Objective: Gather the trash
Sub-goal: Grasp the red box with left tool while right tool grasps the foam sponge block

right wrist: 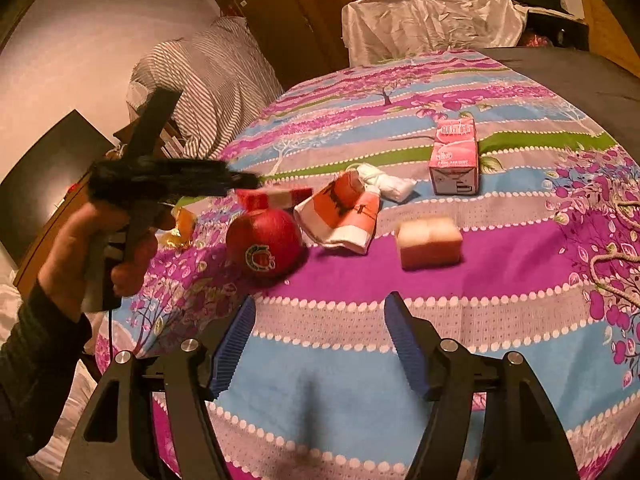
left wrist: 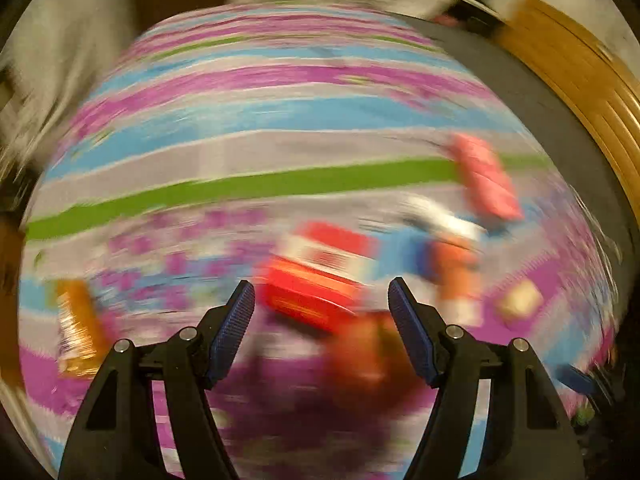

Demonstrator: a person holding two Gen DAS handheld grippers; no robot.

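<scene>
Trash lies on a striped floral tablecloth (right wrist: 440, 320). In the right wrist view I see a red pomegranate (right wrist: 264, 242), an orange and white wrapper (right wrist: 344, 216), a red and white box (right wrist: 276, 196), crumpled white paper (right wrist: 386, 182), a pink carton (right wrist: 456, 156) and a pale block (right wrist: 430, 240). My right gripper (right wrist: 320, 344) is open and empty, short of them. My left gripper (right wrist: 240, 180) hovers over the red box. The left wrist view is blurred; my left gripper (left wrist: 322, 320) is open above the red box (left wrist: 316, 280), with the pink carton (left wrist: 486, 178) at the right.
An orange-gold wrapper (left wrist: 76, 328) lies at the table's left edge, also in the right wrist view (right wrist: 182, 226). A rope (right wrist: 616, 276) lies at the right. A white-draped object (right wrist: 432, 12) and a striped cloth (right wrist: 212, 80) stand beyond the table. A dark surface (right wrist: 580, 76) borders the far right.
</scene>
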